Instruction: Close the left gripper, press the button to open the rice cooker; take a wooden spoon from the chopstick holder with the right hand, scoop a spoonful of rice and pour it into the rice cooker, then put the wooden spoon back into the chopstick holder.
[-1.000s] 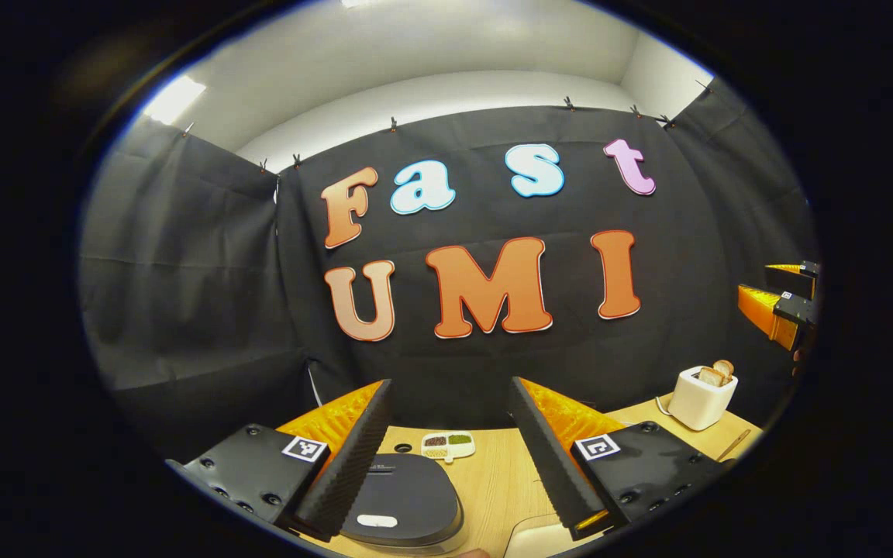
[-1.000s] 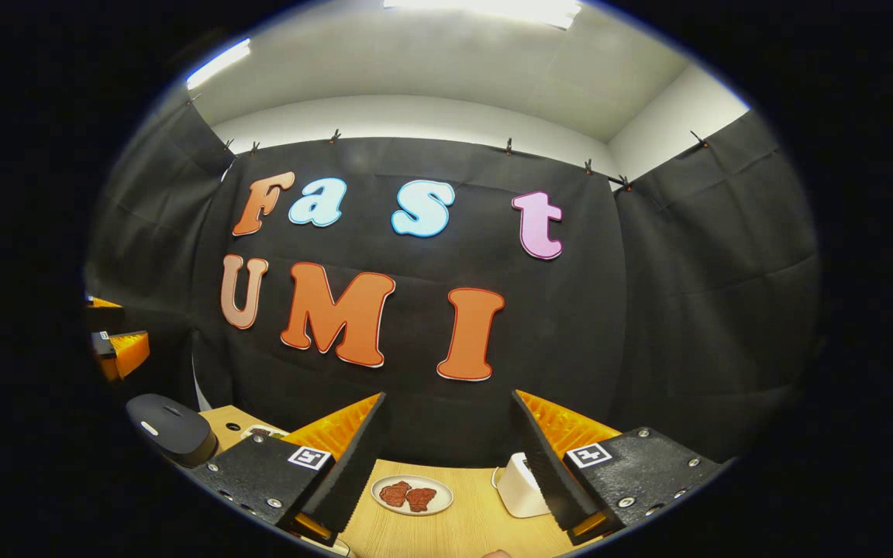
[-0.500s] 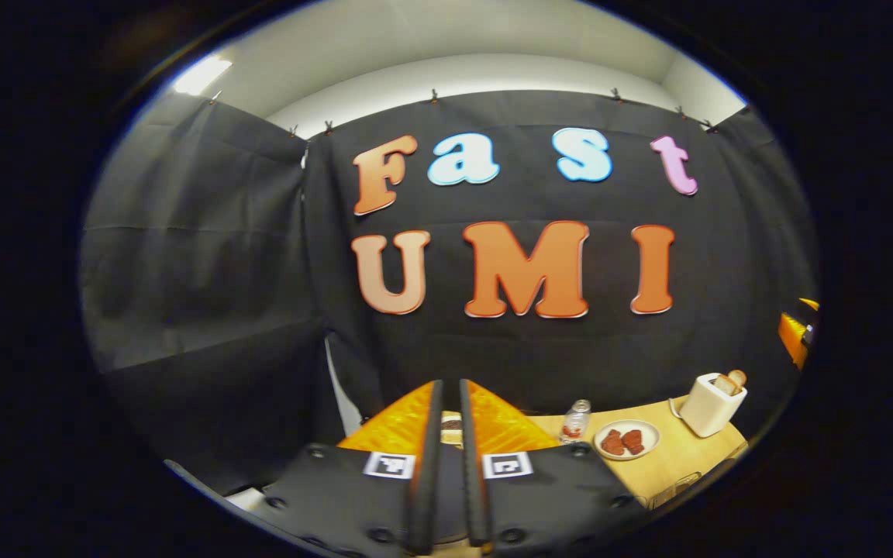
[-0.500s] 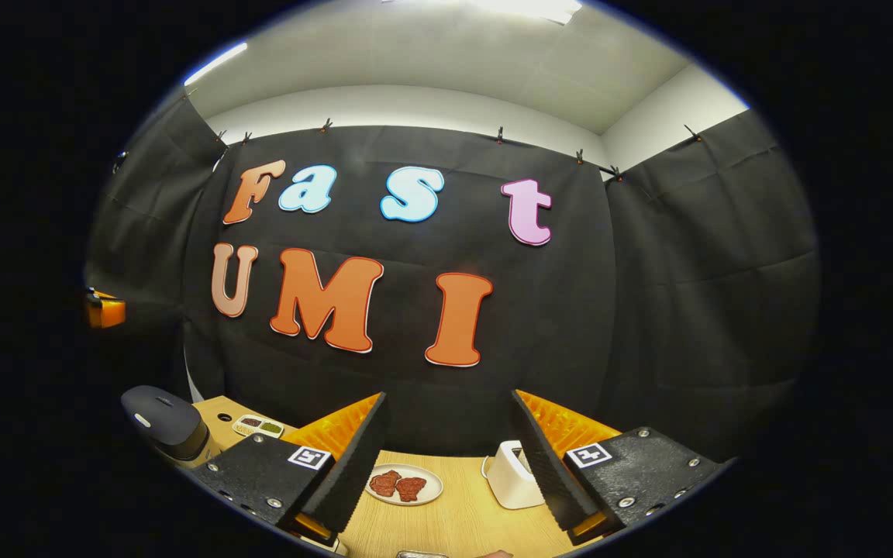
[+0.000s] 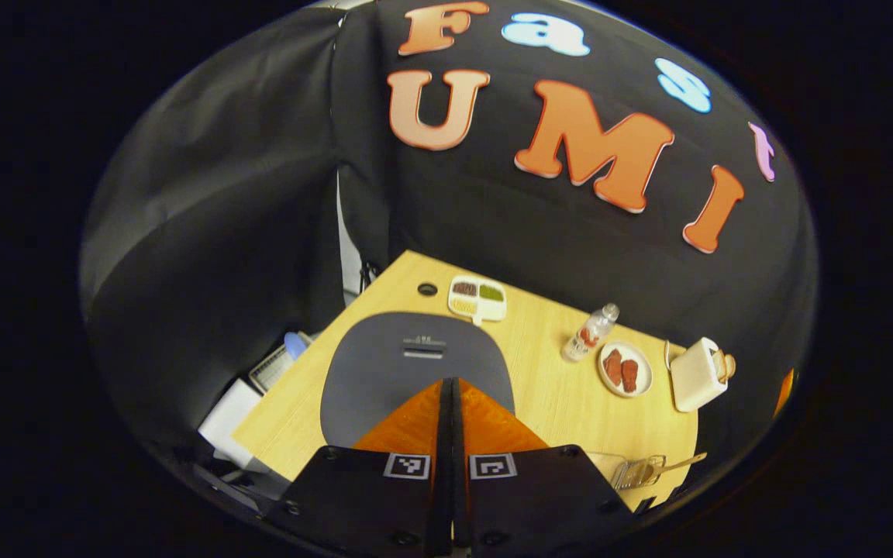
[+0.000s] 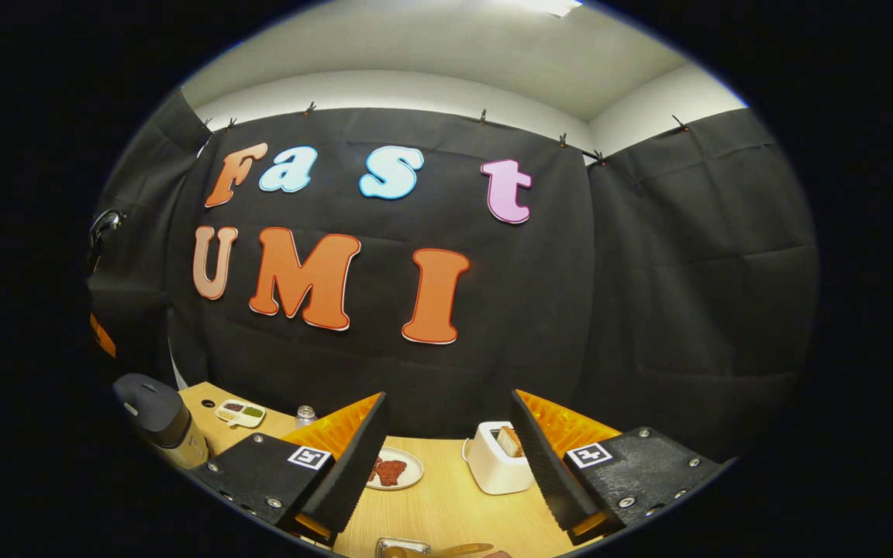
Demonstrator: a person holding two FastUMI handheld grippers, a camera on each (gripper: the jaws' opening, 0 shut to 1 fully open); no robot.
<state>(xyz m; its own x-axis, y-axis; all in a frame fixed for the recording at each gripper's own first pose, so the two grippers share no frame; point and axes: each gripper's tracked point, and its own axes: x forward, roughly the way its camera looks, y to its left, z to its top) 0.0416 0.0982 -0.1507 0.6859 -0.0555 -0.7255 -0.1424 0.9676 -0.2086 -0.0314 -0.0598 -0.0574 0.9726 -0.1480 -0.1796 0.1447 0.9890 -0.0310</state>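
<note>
rice cooker point(image 5: 415, 364) on table point(image 5: 539, 387), toaster point(image 5: 696, 376) right of plate point(image 5: 625, 370)

Left gripper view: high, tilted down over rice cooker point(image 5: 415, 364) lid and table point(image 5: 555, 387). Right gripper view: low near table edge, facing booth wall horizontally. Shared: rice cooker, toaster point(image 6: 495, 462), plate point(image 6: 398, 469).

Rice cooker point(image 5: 415, 364): dark grey lid shut, lower centre of left gripper view. Wooden spoon point(image 5: 683, 463) handle protrudes from chopstick holder point(image 5: 636, 470), lower right.
</note>
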